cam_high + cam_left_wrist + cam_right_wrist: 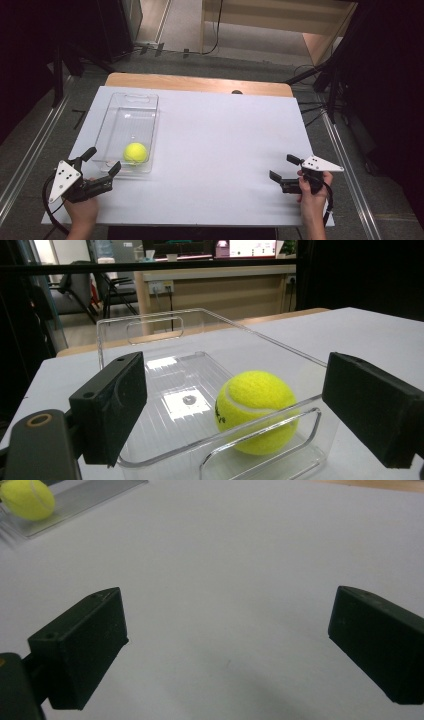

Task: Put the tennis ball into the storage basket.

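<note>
Yellow felt covers the ball (135, 152), which lies inside the clear plastic bin (129, 102), at the end nearest to me and close to the short wall with the handle slot. My left tool (104, 160) is released, its jaws spread wide just outside that wall, and the wall stands between them and the ball. I judge that if I push straight forward, the pads will hit the rim and slide the light bin over the smooth white desk (220, 150). The ball is round and can roll to the far end if the bin is knocked. The plastic is glossy and hard, so it gives little grip. My right tool (282, 167) is also released and holds nothing, resting well apart over the bare desk.
</note>
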Motion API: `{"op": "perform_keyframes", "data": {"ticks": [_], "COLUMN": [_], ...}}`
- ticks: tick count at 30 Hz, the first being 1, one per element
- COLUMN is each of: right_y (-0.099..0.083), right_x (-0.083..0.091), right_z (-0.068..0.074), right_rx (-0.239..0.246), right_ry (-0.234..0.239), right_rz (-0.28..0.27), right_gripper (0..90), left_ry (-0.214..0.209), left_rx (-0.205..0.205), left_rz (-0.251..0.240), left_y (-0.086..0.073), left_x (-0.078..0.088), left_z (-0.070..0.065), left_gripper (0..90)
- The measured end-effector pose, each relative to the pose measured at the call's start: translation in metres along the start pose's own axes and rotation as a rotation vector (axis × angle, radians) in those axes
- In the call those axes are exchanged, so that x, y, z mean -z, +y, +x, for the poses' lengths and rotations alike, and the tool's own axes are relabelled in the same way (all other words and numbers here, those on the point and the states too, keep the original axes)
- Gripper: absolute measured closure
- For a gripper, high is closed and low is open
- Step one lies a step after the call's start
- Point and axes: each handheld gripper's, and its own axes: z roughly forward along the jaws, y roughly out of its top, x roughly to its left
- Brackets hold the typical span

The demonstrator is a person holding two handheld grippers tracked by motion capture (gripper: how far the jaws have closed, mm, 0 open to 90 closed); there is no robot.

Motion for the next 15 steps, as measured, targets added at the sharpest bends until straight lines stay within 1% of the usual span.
{"op": "perform_keyframes", "data": {"ticks": [3,5,6,7,8,9,10,12,15], "right_y": [-0.003,-0.005,-0.006,-0.007,-0.007,-0.009,-0.009,-0.011,-0.011], "right_x": [0.004,0.007,0.007,0.009,0.008,0.009,0.010,0.010,0.011], "right_z": [-0.001,-0.003,-0.003,-0.003,-0.003,-0.004,-0.006,-0.006,-0.006], "right_rx": [-0.007,0.000,-0.003,-0.012,-0.004,-0.010,-0.001,-0.023,-0.026], "right_ry": [0.000,0.004,-0.002,-0.003,-0.003,-0.005,-0.007,-0.007,-0.010], "right_rz": [-0.032,-0.050,-0.058,-0.054,-0.061,-0.065,-0.069,-0.079,-0.072], "right_gripper": [1.4,1.4,1.4,1.4,1.4,1.4,1.4,1.4,1.4], "left_ry": [0.001,0.000,0.001,0.002,0.002,0.001,-0.001,0.001,0.001], "left_rx": [0.001,0.002,0.001,0.004,0.005,0.005,0.005,0.005,0.003], "left_rz": [-0.001,-0.002,0.000,-0.002,-0.003,-0.002,-0.004,-0.003,-0.003], "left_y": [0.000,0.000,0.000,0.000,0.000,0.000,0.000,0.000,0.000], "left_x": [0.000,0.000,0.000,0.000,0.000,0.001,0.000,0.000,0.000], "left_z": [0.000,0.000,0.000,0.000,0.000,0.000,0.000,0.000,0.000], "left_gripper": [11.3,11.3,11.3,11.3,11.3,11.3,11.3,11.3,11.3]}}
